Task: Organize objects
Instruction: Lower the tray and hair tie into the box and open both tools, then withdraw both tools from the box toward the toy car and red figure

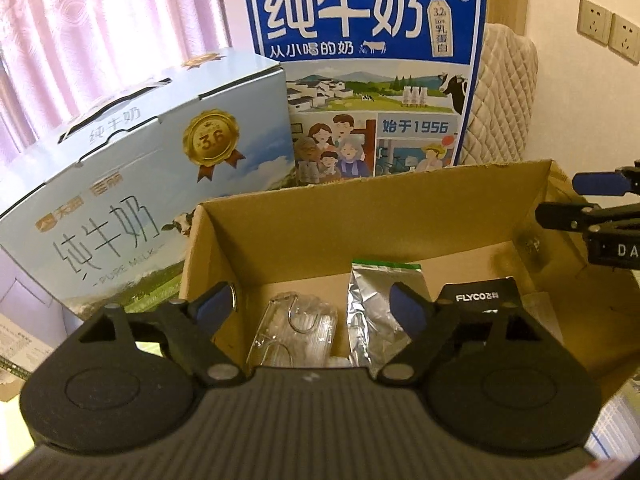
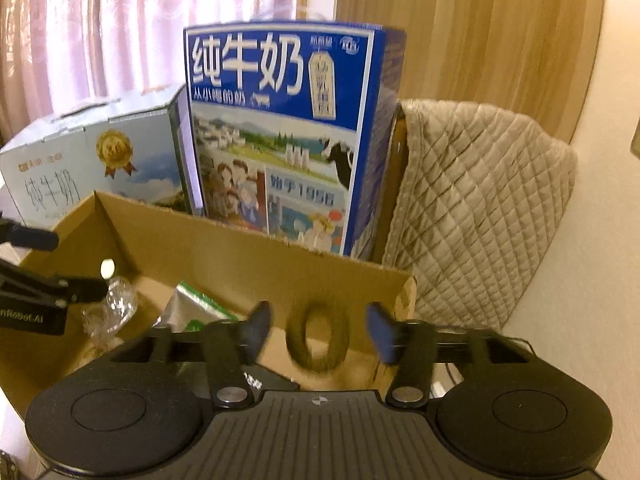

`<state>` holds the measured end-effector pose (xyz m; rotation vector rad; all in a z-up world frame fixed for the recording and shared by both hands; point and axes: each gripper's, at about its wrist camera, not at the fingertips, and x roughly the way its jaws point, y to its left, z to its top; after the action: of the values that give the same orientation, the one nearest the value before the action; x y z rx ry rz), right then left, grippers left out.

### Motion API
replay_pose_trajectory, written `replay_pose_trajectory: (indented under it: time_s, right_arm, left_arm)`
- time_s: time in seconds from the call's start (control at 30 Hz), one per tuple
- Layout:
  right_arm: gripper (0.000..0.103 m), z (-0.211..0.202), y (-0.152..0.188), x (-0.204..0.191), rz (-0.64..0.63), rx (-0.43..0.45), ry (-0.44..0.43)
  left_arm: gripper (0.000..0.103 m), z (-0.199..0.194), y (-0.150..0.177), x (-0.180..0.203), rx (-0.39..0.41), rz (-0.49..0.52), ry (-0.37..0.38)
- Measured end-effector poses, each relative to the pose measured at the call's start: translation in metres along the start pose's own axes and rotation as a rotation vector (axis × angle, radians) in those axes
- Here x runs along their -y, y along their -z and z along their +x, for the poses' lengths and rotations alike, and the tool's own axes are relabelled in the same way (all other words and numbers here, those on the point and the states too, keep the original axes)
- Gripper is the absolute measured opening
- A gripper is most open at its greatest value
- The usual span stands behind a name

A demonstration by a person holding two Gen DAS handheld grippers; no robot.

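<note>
Your right tool [image 2: 316, 330] hangs wide open around a brown ring [image 2: 318, 340], above the cardboard box [image 2: 224, 256]. Left tool [image 1: 316, 306] is wide, empty. Let the ring fall well inside the box wall.

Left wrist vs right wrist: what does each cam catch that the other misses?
Left wrist only: wall sockets, and the black FLYCO packet lying in the cardboard box.

Right wrist only: a blurred olive ring between the open fingers of the right gripper, and a wood-panel wall.

Both: the box, the blue milk carton upright behind it, the pale milk case, the quilted cover, the foil pouch and clear plastic item inside. The left gripper is open.
</note>
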<state>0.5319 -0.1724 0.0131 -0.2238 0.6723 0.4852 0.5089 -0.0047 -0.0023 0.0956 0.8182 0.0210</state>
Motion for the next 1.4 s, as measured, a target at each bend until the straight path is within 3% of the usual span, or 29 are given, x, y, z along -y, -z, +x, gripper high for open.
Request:
replay_pose_trajectory:
  time_s: [0.4, 0.87, 1.4]
  right_arm:
    - [0.063, -0.055, 0.021, -0.006, 0.062, 0.038, -0.059]
    - [0.065, -0.134, 0.055, -0.031, 0.09, 0.032, -0.125]
    - [0.065, -0.187, 0.108, -0.069, 0.08, -0.067, -0.188]
  left_arm:
    - [0.102, -0.056, 0.022, -0.013, 0.052, -0.073, 0.013]
    - [0.102, -0.134, 0.058, -0.006, 0.085, -0.095, 0.039]
    - [0.102, -0.202, 0.124, -0.015, 0.051, -0.149, 0.004]
